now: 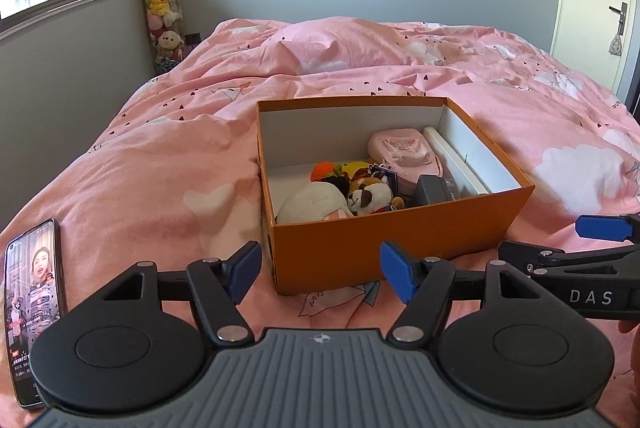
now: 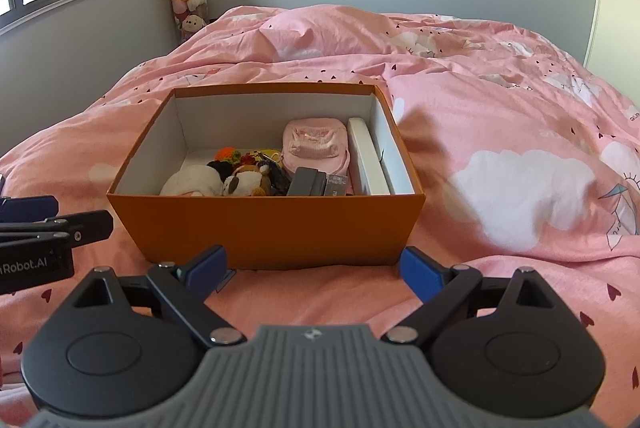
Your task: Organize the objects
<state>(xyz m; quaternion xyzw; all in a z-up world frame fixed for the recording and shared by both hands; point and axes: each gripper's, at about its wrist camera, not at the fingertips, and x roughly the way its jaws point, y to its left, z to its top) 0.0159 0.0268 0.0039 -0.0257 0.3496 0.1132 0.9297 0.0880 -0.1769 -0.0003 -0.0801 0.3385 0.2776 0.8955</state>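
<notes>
- My left wrist camera is looking down along my fingers [image 1: 256, 268] at the orange box's [image 1: 400, 240] near corner, close.
- My right one is facing its long side [image 2: 264, 228]; both are sharing the bed [image 2: 480, 108].

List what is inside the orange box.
Inside the orange box: a white plush, a brown-and-white dog plush, an orange knitted toy, a pink pouch, a dark case and a white flat box. Anything beneath them is covered.
</notes>
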